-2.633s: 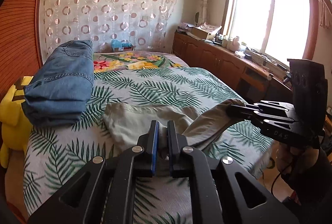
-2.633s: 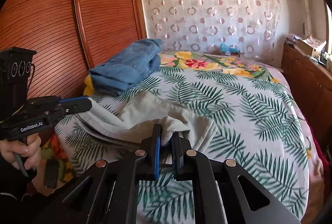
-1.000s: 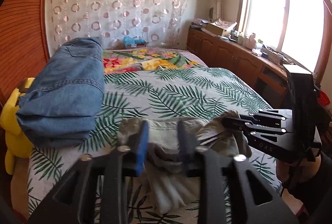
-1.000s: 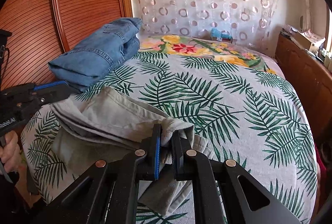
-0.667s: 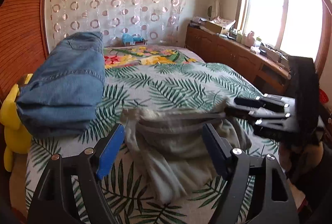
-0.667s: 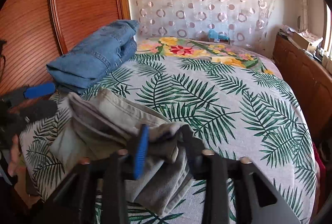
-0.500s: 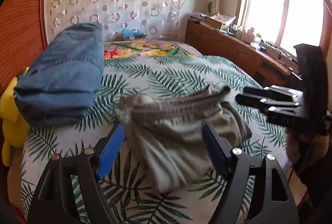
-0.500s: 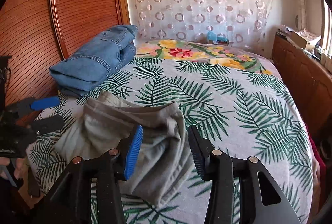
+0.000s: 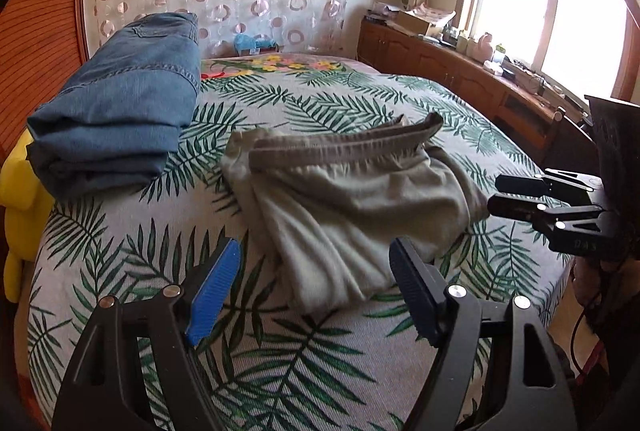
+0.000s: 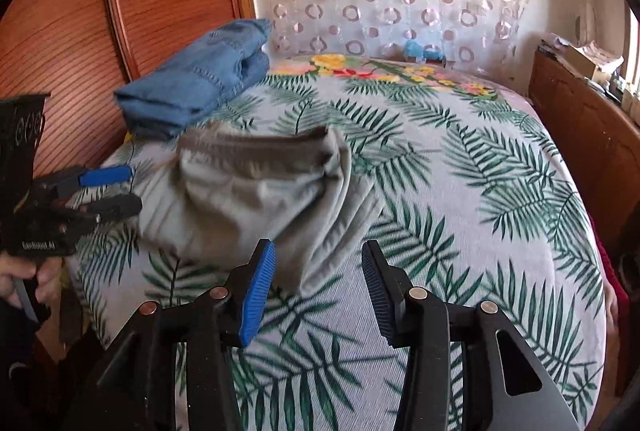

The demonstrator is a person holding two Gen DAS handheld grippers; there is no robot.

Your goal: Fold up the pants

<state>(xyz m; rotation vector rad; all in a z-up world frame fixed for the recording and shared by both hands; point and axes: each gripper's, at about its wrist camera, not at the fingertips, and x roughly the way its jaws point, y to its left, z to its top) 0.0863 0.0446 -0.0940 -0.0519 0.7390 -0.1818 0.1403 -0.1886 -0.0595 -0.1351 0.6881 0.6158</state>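
Note:
The grey-beige pants (image 9: 352,191) lie in a loose fold on the palm-leaf bedspread (image 9: 280,371), with the dark waistband on the far side. My left gripper (image 9: 316,251) hangs open just short of their near edge, nothing between its blue pads. In the right wrist view the pants (image 10: 248,199) lie ahead and to the left. My right gripper (image 10: 318,251) is open over their near corner and does not touch them. Each gripper shows in the other's view, the right gripper (image 9: 495,195) beside the pants' right edge, the left gripper (image 10: 132,189) at their left edge.
Folded blue jeans (image 9: 120,111) lie at the bed's left side by a yellow plush toy (image 9: 16,191) and a wooden wardrobe (image 10: 80,11). A low wooden cabinet (image 9: 460,71) runs under the window on the right. A person's hand (image 10: 24,279) holds the left gripper.
Both grippers were shut on the pants and carried them forward. They have opened, let go and drawn back. The pants now lie folded on the bed.

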